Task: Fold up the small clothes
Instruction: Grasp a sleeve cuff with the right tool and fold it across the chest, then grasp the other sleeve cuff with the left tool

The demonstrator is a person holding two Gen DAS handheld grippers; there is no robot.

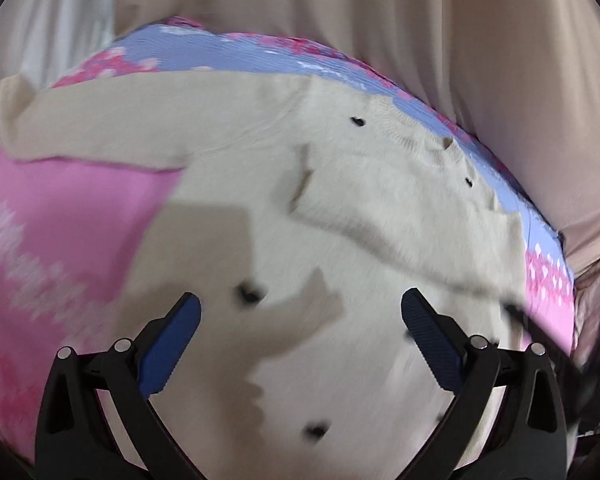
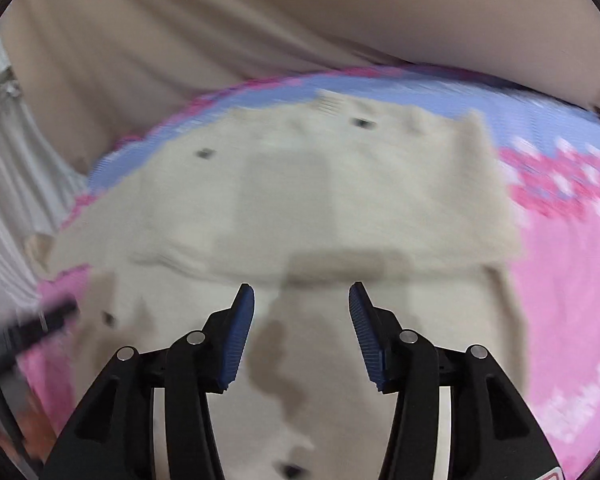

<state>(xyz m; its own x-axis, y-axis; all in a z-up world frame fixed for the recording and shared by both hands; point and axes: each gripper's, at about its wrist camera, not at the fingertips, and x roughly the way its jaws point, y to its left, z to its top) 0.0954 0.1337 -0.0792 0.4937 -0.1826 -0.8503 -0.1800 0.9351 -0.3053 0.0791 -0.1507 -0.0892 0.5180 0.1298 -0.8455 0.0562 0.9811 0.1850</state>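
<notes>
- I have the left gripper [image 1: 300, 312] over the cream garment [image 1: 284, 184], jaws spread wide, blue pads [image 1: 172, 344] clear of the cloth and nothing between them.
- My right gripper [image 2: 302, 304] is also released, jaws parted about halfway, with only bare cream fabric showing in the gap.
- The cream garment [image 2: 300, 200] lies spread on the pink and lavender bedspread [image 1: 60, 240], covering most of its middle and reaching toward its far edge.
- One flap is folded across the body, leaving a raised fold line running across in both wrist views.
- Small dark buttons [image 1: 356, 121] dot the cloth.
- A sleeve runs out to the bedspread's left edge in the left view.
- Beige curtain [image 2: 180, 32] hangs beyond the far edge.
- Both views are motion-blurred, so finer detail is lost to me.
</notes>
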